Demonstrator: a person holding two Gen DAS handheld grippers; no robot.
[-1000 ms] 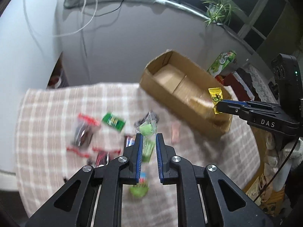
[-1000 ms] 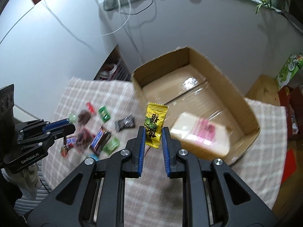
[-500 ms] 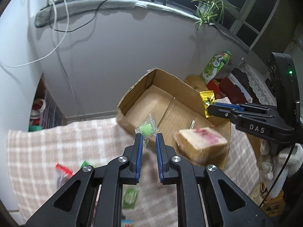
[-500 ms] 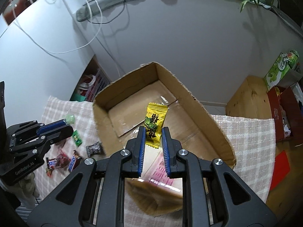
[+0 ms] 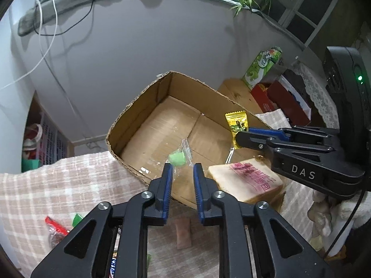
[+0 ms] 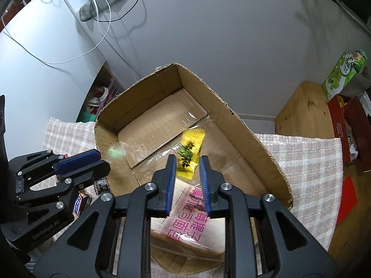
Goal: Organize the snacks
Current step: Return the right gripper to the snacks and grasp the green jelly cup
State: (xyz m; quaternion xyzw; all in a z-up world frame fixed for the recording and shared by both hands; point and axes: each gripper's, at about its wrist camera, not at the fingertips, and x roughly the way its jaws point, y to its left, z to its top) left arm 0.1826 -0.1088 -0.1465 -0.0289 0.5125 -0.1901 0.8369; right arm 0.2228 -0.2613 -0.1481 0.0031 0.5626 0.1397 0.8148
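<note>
Both grippers have moved from the snack pile to over the cardboard box [image 6: 231,120], and their jaws are opening. Between the left gripper [image 5: 182,173]'s jaws the green candy [image 5: 177,158] is slipping free, and the yellow candy [image 6: 189,154] tilts loose in the right gripper [image 6: 187,169]. Below them a wrapped bread slice [image 5: 248,180] lies in the box, with other snacks [image 5: 58,229] on the checked cloth [image 5: 58,180].

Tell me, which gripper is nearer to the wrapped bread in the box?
Right. The right gripper hangs directly above the wrapped bread, while the left gripper is off to its side, over the box's near wall.
</note>
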